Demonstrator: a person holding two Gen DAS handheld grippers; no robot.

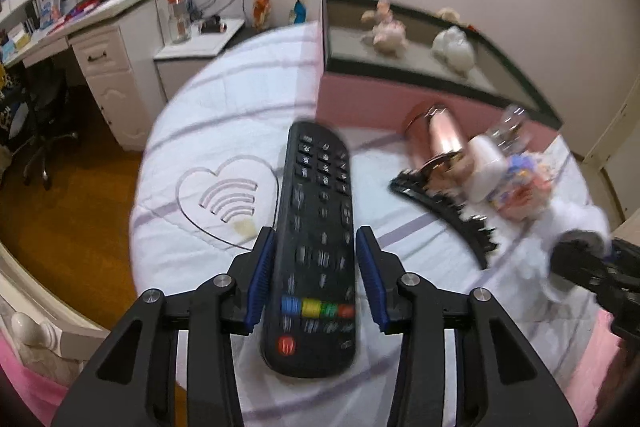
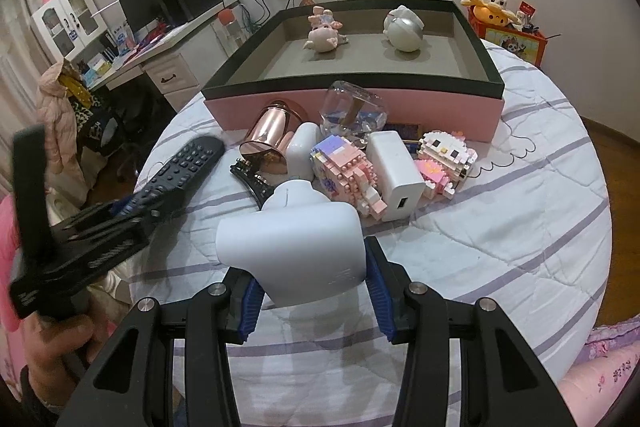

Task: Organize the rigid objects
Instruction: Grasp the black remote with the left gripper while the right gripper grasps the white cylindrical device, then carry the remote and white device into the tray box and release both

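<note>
The black remote (image 1: pixel 316 247) lies lengthwise between the fingers of the left gripper (image 1: pixel 316 267), above the white striped bed cover (image 1: pixel 224 107). The left blue pad looks to touch its edge, but a sliver of gap shows at the right pad, so a firm grip cannot be told. Its key markings are too blurred to read; only a row of blue, yellow, green and red keys and a red power key stand out.

The right gripper (image 2: pixel 310 267) holds a white handheld device (image 2: pixel 296 247) squeezed between its fingers; faint grey marking on its body is unreadable.

Beyond lie a copper cup (image 2: pixel 270 139) on its side, a white charger (image 2: pixel 394 175), two block figures (image 2: pixel 348 175) and a black hair clip (image 2: pixel 252 179). Behind them stands a pink box (image 2: pixel 352 107) with two figurines (image 2: pixel 324 33) inside.
</note>
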